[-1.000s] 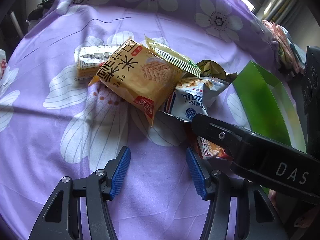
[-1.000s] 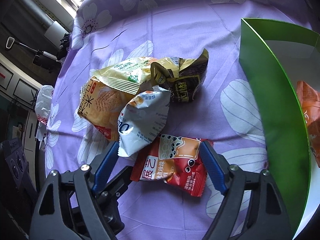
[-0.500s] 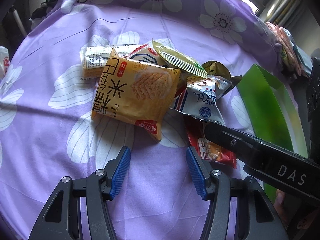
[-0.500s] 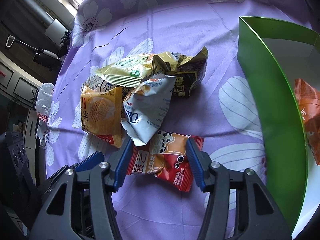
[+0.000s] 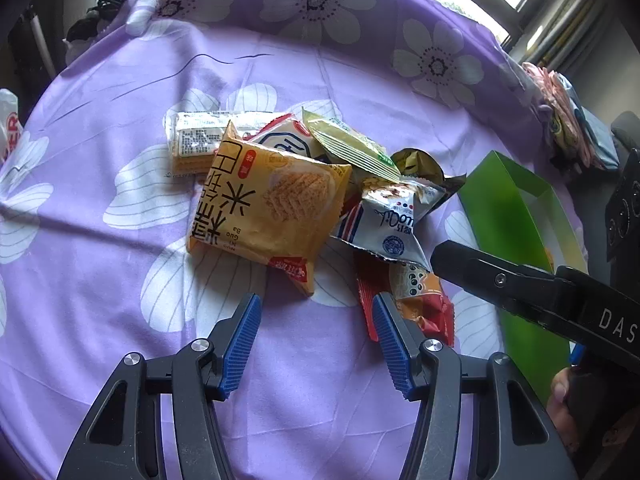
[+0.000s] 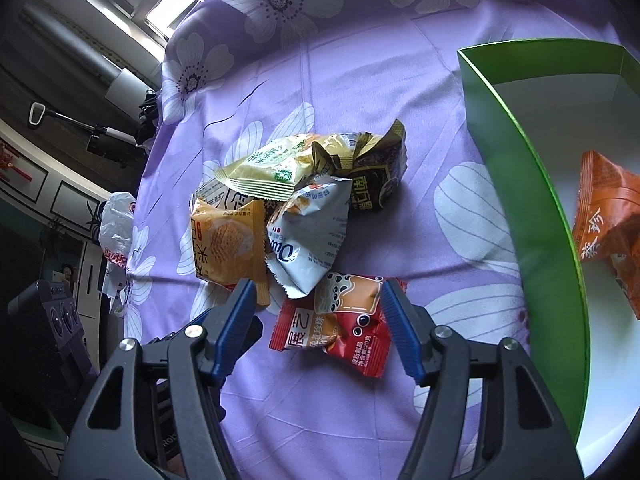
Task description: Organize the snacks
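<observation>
Six or so snack packets lie heaped on a purple floral cloth (image 6: 360,80), with one orange packet (image 6: 604,224) already inside the green box (image 6: 532,208) at the right. Nearest the right gripper (image 6: 318,294) is a red bubble-tea packet (image 6: 336,332), and the blue pads stand either side of its upper edge, the jaws opening, not yet pressing. A white packet (image 6: 308,236) overlaps the red one's top corner, and beside it lies a yellow rice-cracker packet (image 6: 228,244). The left gripper (image 5: 316,304) hovers spread and empty just short of that yellow packet (image 5: 272,208), its right pad close to the red wrapper (image 5: 420,300).

Judging by the layout, the step in hand is lifting the red packet into the box. Done well, the pads would come lower and pinch the packet's body rather than its crimped edge, keeping clear of the white packet so it is not dragged along, then carry it over the green wall before letting go.
</observation>
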`<state>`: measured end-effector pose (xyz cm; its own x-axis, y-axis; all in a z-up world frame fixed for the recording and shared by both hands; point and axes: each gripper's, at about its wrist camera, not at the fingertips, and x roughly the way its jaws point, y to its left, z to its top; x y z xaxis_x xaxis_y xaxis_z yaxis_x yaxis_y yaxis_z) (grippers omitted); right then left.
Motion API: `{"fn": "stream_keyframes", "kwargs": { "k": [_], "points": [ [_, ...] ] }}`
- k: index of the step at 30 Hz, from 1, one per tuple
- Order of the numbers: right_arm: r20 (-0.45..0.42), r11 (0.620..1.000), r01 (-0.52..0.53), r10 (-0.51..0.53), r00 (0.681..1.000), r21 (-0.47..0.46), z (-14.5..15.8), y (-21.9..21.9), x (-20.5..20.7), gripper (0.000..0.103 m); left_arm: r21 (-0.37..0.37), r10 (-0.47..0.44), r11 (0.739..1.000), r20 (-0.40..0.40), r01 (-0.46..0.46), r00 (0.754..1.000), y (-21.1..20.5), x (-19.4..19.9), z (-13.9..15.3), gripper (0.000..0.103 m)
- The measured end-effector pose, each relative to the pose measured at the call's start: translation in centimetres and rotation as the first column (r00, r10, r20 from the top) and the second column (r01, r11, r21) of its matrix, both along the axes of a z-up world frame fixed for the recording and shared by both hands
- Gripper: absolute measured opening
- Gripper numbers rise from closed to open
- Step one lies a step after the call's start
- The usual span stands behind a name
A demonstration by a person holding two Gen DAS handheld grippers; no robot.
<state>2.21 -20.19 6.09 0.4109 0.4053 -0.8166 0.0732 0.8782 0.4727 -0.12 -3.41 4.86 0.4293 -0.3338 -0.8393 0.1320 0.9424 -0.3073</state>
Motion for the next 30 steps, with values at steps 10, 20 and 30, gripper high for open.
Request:
{"fn": "stream_keyframes", "kwargs": {
  "k": [10, 20, 30],
  "points": [
    [-0.087, 0.999, 0.043, -0.042, 0.995, 0.013, -1.1, -0.6, -0.3, 0.077, 0.066, -0.06, 0.996, -0.012, 0.061, 0.998, -2.4, 0.1, -1.5, 0.068],
    [-0.127, 0.997, 0.046, -0.053, 0.991, -0.056, -2.5, -0.4, -0.1, 0.077, 0.16, -0.065, 0.986, 0.166, 0.038, 0.984, -3.7, -0.5, -3.4, 0.103],
    [-0.105, 0.998, 0.063, -0.062, 0.993, 0.012, -2.8, -1.5, -1.8, 0.078, 0.119, -0.049, 0.992, 0.175, 0.028, 0.983, -3.1, -0.5, -3.3, 0.103]
  ]
}}
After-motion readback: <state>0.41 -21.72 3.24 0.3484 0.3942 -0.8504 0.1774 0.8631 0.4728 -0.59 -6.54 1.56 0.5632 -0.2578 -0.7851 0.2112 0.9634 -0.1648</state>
